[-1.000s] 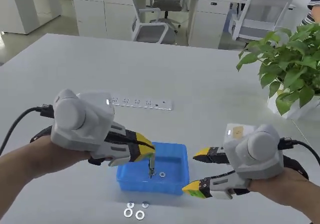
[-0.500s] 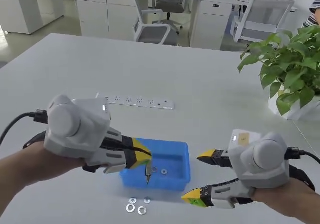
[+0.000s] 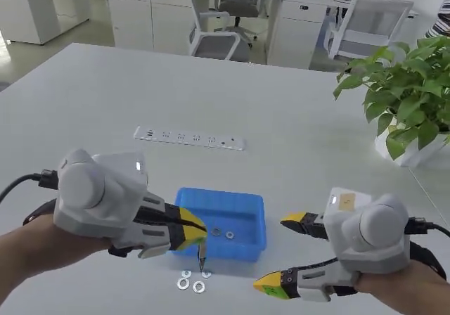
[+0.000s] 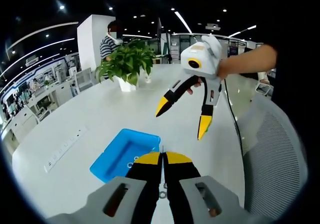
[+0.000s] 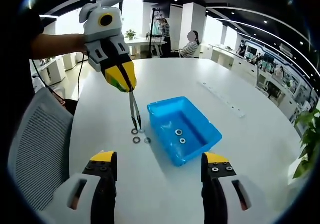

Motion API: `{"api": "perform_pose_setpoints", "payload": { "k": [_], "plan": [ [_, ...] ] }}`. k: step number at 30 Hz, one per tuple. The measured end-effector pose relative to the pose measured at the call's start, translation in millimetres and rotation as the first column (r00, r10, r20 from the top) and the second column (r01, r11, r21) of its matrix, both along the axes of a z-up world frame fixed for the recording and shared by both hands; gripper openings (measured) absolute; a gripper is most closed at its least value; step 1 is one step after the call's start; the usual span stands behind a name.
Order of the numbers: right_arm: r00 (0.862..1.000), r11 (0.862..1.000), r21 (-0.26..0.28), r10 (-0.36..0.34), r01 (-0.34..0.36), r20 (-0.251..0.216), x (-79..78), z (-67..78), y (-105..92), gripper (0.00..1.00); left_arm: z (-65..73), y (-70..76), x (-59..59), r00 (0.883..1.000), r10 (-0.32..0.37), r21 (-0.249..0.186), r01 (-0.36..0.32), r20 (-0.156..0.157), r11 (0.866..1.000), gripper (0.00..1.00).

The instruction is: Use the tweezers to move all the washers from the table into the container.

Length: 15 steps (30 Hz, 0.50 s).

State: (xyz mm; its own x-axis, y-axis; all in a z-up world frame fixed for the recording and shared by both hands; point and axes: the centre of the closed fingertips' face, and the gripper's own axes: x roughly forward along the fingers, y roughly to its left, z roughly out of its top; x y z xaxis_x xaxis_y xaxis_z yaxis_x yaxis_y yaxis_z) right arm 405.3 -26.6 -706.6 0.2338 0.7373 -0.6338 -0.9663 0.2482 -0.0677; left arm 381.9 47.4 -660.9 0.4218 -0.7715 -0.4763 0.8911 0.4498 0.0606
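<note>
My left gripper (image 3: pixel 195 230) is shut on a pair of thin metal tweezers (image 3: pixel 202 257), which point down at the table just in front of the blue container (image 3: pixel 247 206). The tweezer tips (image 5: pixel 136 125) hover at a small cluster of loose washers (image 3: pixel 190 283) on the white table, close to the nearest washer (image 5: pixel 135 131). Two washers (image 3: pixel 223 233) lie inside the container (image 5: pixel 200 120). My right gripper (image 3: pixel 281 253) stands open and holds nothing, to the right of the container. Its jaws frame the scene in the right gripper view (image 5: pixel 160 159).
A white power strip (image 3: pixel 188 138) lies on the table beyond the container. A potted green plant (image 3: pixel 406 97) stands at the right edge. Office chairs and desks stand past the far table edge. A grey mesh chair (image 5: pixel 37 149) sits close to the near side.
My left gripper has drawn the tweezers back out of the container to the loose washers in front of it. A second washer now lies in the container. The right gripper stays open.
</note>
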Motion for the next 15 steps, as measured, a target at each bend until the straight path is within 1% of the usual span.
{"api": "perform_pose_setpoints", "payload": {
  "k": [4,8,15],
  "plan": [
    [1.000,1.000,-0.009,0.000,0.000,-0.002,-4.9,-4.9,-1.3,0.72,-8.2,1.4,-1.5,1.000,-0.002,0.004,0.002,-0.008,1.000,0.05],
    [1.000,1.000,0.004,-0.011,0.011,-0.004,-8.7,-5.7,-2.6,0.76,-12.0,1.8,-3.0,1.000,-0.004,-0.009,0.003,-0.010,1.000,0.05],
    [1.000,1.000,0.009,-0.017,0.017,-0.010,-15.0,-10.6,-6.0,0.79,-24.9,3.8,-4.5,1.000,0.000,-0.002,0.000,-0.025,1.000,0.05]
  ]
}}
